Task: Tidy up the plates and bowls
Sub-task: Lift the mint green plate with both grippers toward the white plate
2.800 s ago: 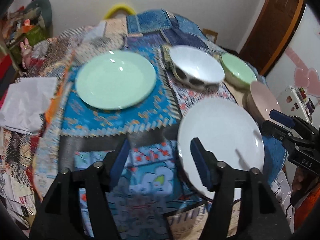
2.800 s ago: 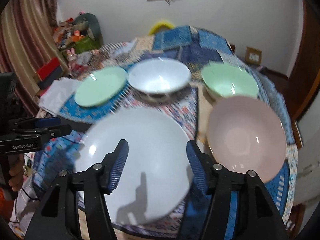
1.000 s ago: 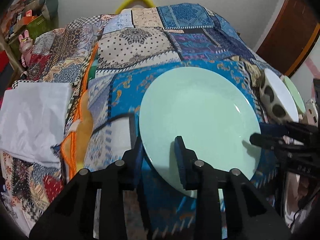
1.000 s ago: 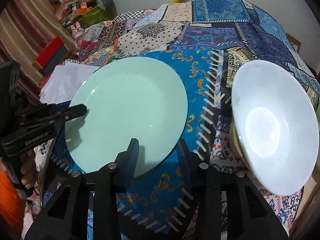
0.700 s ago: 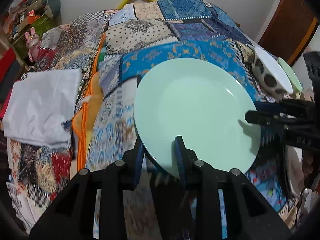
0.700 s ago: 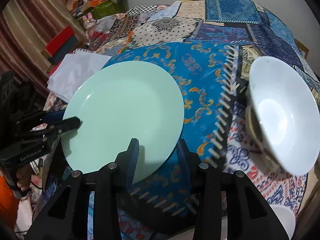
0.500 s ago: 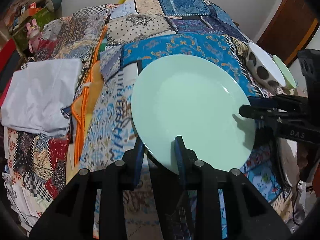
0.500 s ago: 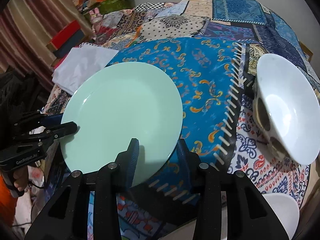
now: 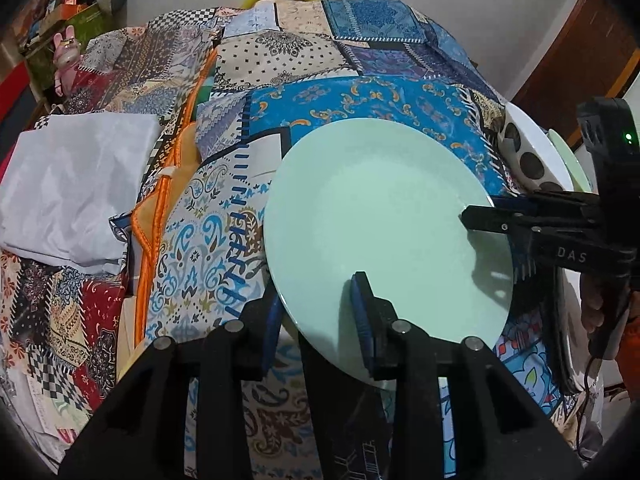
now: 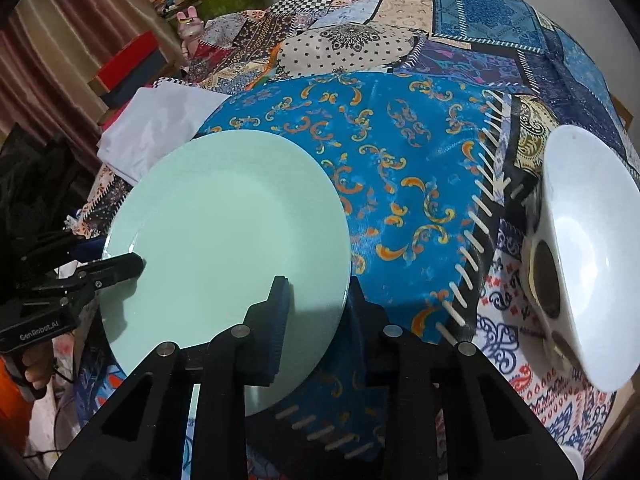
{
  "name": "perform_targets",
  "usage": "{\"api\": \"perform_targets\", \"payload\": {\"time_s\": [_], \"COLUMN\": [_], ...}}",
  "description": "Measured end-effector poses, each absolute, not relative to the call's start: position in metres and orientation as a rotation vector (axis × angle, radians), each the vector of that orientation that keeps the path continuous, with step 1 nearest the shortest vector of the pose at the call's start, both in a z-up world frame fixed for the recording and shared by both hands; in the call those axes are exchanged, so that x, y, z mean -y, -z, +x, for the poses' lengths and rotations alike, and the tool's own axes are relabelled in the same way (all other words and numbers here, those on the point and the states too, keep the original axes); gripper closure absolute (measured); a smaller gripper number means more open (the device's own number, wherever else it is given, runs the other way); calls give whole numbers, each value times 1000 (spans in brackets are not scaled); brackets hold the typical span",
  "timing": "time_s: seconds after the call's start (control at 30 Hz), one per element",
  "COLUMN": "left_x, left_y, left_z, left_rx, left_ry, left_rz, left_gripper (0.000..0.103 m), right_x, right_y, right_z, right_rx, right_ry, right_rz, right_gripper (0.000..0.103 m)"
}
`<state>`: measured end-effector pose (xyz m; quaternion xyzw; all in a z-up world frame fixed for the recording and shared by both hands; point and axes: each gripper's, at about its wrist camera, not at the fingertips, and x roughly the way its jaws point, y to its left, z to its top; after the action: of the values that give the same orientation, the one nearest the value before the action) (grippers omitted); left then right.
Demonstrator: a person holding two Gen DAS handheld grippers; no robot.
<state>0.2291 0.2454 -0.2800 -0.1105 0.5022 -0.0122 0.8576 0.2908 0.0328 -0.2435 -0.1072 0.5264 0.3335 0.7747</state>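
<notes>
The pale green plate (image 9: 380,216) hangs a little above the patchwork tablecloth, gripped at two opposite edges. My left gripper (image 9: 316,312) has the near rim between its blue pads, which press on it while the jaws ease slightly wider. From the right, my right gripper (image 9: 480,209) bites the far rim. In the right wrist view the green plate (image 10: 224,232) fills the left half. There my right gripper (image 10: 316,304) is closing on its rim, one pad on top and one beneath. The left gripper (image 10: 128,266) clamps the plate's left edge.
A white bowl (image 10: 580,252) with dark dots outside stands tilted at the right, also as the white bowl (image 9: 532,156). Behind it shows a green bowl's rim (image 9: 568,160). A crumpled white cloth (image 9: 68,184) lies at the table's left. A hand (image 9: 600,304) holds the right gripper.
Both grippers went from open over the white plate to the green plate's rims. During the last second the plate slid off the blue cloth toward the near-left, and the right jaws narrowed.
</notes>
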Motion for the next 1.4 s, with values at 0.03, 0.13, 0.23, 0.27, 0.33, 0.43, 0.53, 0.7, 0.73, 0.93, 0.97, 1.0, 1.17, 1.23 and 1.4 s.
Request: {"api": "perform_targets", "payload": {"time_s": [0.03,0.13,0.23,0.27,0.33,0.43,0.53,0.7,0.73,0.93,0.97,1.0,1.17,1.23,1.4], "left_x": [-245,-243,-243,-243,-242,-238,-233,-223,-221,-202,-198,-196,-179,-170,-150], "left_y": [279,276,272,271,268,262,253,236,232,208,203,201,186,181,173], "left_z": [229,229,229,228,226,222,217,208,206,191,188,187,179,175,168], "left_rx": [-1052,-1052,-1045,-1042,-1031,-1017,-1003,-976,-970,-932,-925,-923,-905,-898,-896], "left_ry": [21,0,-16,-15,-15,-16,-9,5,6,11,11,11,15,17,29], "left_rz": [-231,-237,-254,-259,-263,-252,-251,-257,-256,-228,-224,-222,-213,-202,-192], "left_gripper": [71,71,71,71,71,71,71,71,71,71,71,71,71,71,71], "right_x": [-32,-27,-26,-25,-22,-17,-10,3,6,23,26,28,47,55,75], "right_y": [243,241,237,236,232,226,219,203,199,179,176,173,160,157,151], "right_z": [291,291,286,284,281,277,272,262,259,243,241,238,229,224,214], "right_rx": [-1139,-1141,-1125,-1116,-1096,-1078,-1065,-1025,-1018,-967,-957,-949,-920,-911,-894], "right_ry": [-723,-722,-720,-719,-722,-721,-722,-720,-720,-720,-720,-721,-726,-724,-715], "right_rz": [-225,-196,-203,-205,-203,-197,-176,-159,-155,-144,-144,-141,-117,-114,-101], "right_gripper": [80,82,82,82,82,82,82,82,82,82,82,82,82,82,82]}}
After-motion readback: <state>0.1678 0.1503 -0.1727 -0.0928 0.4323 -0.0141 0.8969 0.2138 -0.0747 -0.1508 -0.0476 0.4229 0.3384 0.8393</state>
